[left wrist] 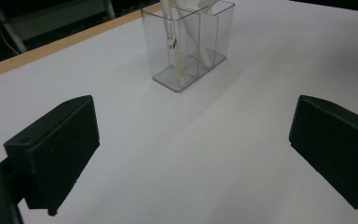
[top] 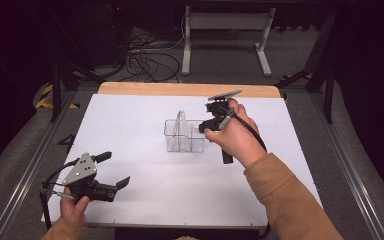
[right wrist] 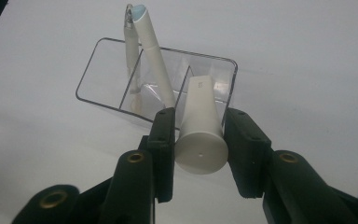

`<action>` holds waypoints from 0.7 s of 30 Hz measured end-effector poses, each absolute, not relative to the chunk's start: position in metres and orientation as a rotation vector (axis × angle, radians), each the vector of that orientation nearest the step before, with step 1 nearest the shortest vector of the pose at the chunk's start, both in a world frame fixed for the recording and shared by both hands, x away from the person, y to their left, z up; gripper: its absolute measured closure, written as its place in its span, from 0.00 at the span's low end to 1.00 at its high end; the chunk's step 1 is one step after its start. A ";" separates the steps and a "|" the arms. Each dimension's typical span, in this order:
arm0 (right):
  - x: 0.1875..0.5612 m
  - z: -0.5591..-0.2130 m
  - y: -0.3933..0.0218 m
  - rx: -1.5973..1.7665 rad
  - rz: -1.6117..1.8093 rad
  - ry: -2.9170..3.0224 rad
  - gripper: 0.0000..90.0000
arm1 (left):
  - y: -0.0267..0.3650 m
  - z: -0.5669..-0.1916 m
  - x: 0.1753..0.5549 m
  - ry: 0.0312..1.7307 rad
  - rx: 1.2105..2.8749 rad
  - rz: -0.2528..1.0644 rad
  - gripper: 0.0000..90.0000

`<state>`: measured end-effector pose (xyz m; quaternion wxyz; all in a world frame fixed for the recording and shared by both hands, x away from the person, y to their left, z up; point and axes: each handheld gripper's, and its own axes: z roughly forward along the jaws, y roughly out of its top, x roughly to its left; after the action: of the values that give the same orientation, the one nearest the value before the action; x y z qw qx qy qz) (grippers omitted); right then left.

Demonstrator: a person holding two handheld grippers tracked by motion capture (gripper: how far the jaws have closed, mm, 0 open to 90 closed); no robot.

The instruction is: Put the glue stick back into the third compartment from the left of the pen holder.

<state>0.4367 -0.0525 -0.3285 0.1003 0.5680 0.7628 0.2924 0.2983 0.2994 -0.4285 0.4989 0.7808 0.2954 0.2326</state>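
Observation:
A clear plastic organiser with several compartments stands at mid-table. Two white pens lean in its middle compartment. My right gripper is shut on a white tapered tube, with the pads against its wide end. The tube's narrow end slants down into the end compartment nearest that gripper. In the high view the right gripper sits at the organiser's right side. My left gripper rests low at the table's near left, open with nothing between its jaws. It faces the organiser.
The white table top has a wooden strip along its far edge. Beyond it on the floor are a white metal stand and loose cables. Metal rails run down both sides of the table.

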 end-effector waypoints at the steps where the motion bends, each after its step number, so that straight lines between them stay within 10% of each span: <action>1: 0.437 -0.329 -0.052 1.681 0.863 2.253 0.72 | 0.299 -0.429 0.298 0.715 1.890 0.559 0.02; 8: 0.442 -0.336 -0.047 1.612 0.847 2.260 0.71 | 0.299 -0.429 0.298 0.715 1.892 0.561 0.02; 11: 0.446 -0.341 -0.045 1.469 0.916 2.266 0.43 | 0.300 -0.428 0.298 0.715 1.888 0.563 0.02; 21: 0.439 -0.338 -0.047 1.305 1.007 2.279 0.33 | 0.300 -0.428 0.298 0.717 1.888 0.564 0.02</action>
<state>0.4388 -0.0471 -0.3381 0.1638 0.4578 0.7993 0.3531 0.2983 0.2995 -0.4282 0.4990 0.7803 0.2963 0.2331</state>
